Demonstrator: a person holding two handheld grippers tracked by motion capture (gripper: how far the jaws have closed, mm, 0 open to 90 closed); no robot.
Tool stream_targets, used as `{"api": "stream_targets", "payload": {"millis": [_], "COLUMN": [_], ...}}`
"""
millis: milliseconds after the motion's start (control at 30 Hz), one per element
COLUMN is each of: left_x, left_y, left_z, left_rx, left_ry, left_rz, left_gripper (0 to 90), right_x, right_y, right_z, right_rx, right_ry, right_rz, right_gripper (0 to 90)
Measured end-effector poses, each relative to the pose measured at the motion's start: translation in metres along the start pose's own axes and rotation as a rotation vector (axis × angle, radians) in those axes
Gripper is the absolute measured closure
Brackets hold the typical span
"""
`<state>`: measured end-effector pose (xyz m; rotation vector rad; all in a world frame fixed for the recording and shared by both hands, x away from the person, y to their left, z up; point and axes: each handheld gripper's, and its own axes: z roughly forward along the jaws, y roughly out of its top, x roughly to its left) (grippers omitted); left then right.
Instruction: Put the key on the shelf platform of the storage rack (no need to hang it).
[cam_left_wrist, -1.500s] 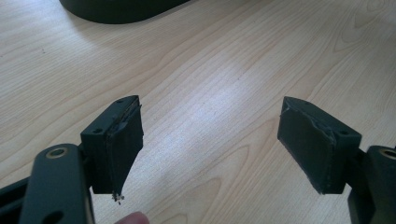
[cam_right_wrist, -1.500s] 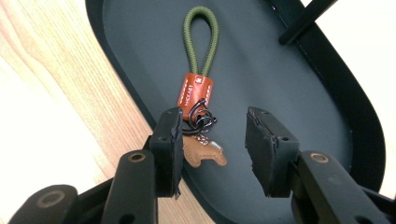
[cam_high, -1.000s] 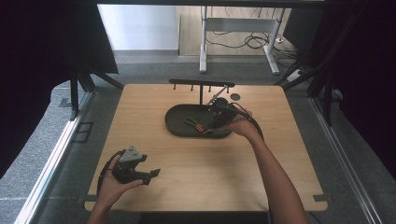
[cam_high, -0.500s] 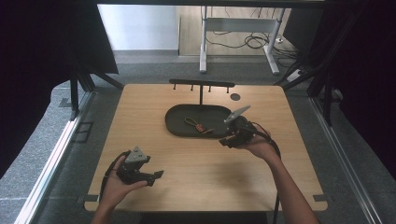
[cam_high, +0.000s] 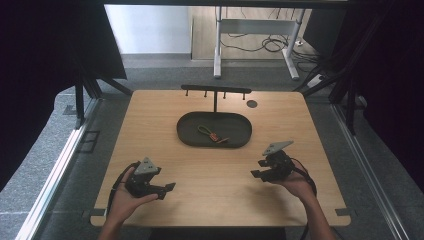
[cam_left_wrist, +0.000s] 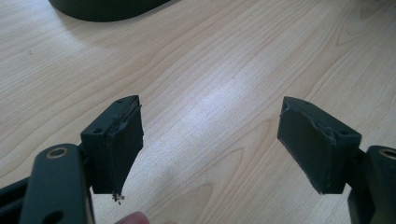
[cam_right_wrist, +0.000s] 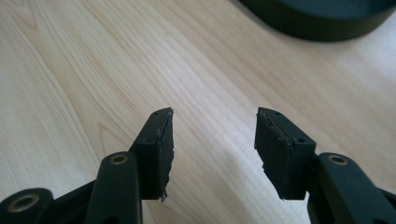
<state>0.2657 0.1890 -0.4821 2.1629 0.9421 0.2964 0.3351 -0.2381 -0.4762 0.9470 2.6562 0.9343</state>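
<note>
Work in hand: you were putting a small item into the dark oval tray (cam_high: 186, 134), which sat at the middle of the tabletop (cam_high: 150, 120), toward 12 o'clock from your hands.
Task's thing: a small looped cord with a reddish piece (cam_high: 211, 134) lay inside the tray, near its middle, clear of the rim; too small to name more exactly.
Right hand-held gripper (cam_high: 262, 168): it sat at about 4 o'clock from the tray, well apart from it; its jaws had just been opening, stood partly apart, and nothing was between them, bare wood showing in the gap in the right gripper view (cam_right_wrist: 212, 154).
Left hand-held gripper (cam_high: 169, 187): at about 7 o'clock from the tray, jaws wide apart and empty (cam_left_wrist: 210, 149).
Done, as I judge it: the item already rested in the tray, so the placing looked complete.
Left: little that the pictures show; the hook rack (cam_high: 216, 90) behind the tray at 12 o'clock carried nothing, and whether the item was meant for it I cannot tell.
</note>
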Motion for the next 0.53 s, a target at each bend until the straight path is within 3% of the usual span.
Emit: {"api": "stream_targets", "payload": {"millis": [200,300,533], "left_x": [0.000,-0.001,-0.003], "left_y": [-0.001,-0.001,0.000], "left_z": [0.000,0.000,0.000], "left_rx": [0.002,0.001,-0.001], "left_ry": [0.001,0.002,0.000], "left_rz": [-0.002,-0.006,-0.003], "left_gripper": [22.7,22.8,22.8], "right_x": [0.001,0.002,0.006], "right_y": [-0.014,-0.015,-0.014], "right_z": [0.007,0.009,0.005], "right_rx": [-0.008,0.009,-0.027], "right_ry": [-0.003,-0.012,-0.036], "right_rz": [0.020,0.016,0.018], "right_gripper": [47.6,47.0,41.7]}}
